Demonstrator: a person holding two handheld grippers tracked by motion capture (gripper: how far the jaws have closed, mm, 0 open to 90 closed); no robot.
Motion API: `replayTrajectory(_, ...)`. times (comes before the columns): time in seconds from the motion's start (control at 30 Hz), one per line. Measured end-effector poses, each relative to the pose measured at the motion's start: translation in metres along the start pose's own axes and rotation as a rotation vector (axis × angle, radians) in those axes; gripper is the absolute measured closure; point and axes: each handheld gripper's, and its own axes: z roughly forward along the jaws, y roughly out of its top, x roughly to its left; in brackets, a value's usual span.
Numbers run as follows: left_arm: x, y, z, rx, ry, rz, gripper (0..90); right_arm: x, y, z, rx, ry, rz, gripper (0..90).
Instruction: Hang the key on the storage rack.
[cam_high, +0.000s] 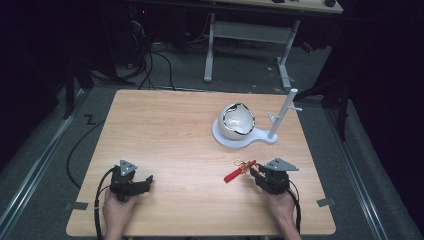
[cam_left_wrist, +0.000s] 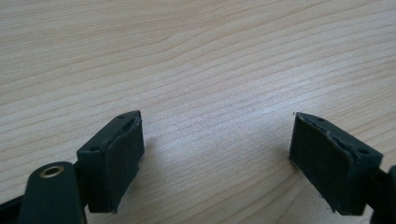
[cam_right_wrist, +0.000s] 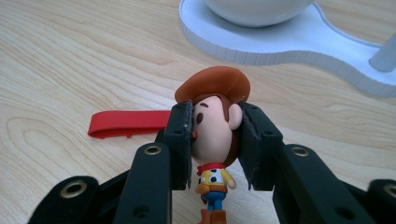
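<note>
Nearest us, our right gripper (cam_right_wrist: 215, 144) has its jaws clamped on the head of the small cowboy figurine keychain with red strap (cam_right_wrist: 214, 135) at the table's near right – grasp made; our left gripper (cam_left_wrist: 215, 158), gaping and empty, idles near left – next, we judge, a lift toward the far white stand with peg (cam_high: 281, 117)

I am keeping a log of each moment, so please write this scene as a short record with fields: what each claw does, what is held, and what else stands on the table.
left claw: open, holds nothing, low over bare wood at the table's near left
right claw: shut on the cowboy figure
cowboy figure: gripped at the head, brown hat above the jaws, body hanging below
red strap: lies flat on the table beside the figure
white stand: far right of the table, with a post and a round white ball on its base
table: light wood
</note>
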Motion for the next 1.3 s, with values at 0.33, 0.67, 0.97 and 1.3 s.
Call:
replayTrajectory(0.33,0.000,0.000,0.000,0.000,0.000,0.000,18.3,-0.001,0.014,-0.019,-0.063,-0.009,-0.034,67.5)
replayTrajectory(0.67,0.000,0.000,0.000,0.000,0.000,0.000,18.3,-0.004,0.024,-0.032,-0.105,-0.013,-0.041,67.5)
replayTrajectory(0.97,0.000,0.000,0.000,0.000,0.000,-0.001,18.3,-0.005,0.038,-0.050,-0.163,-0.017,-0.053,67.5)
replayTrajectory(1.3,0.000,0.000,0.000,0.000,0.000,0.000,18.3,-0.007,0.049,-0.063,-0.195,-0.045,-0.079,67.5)
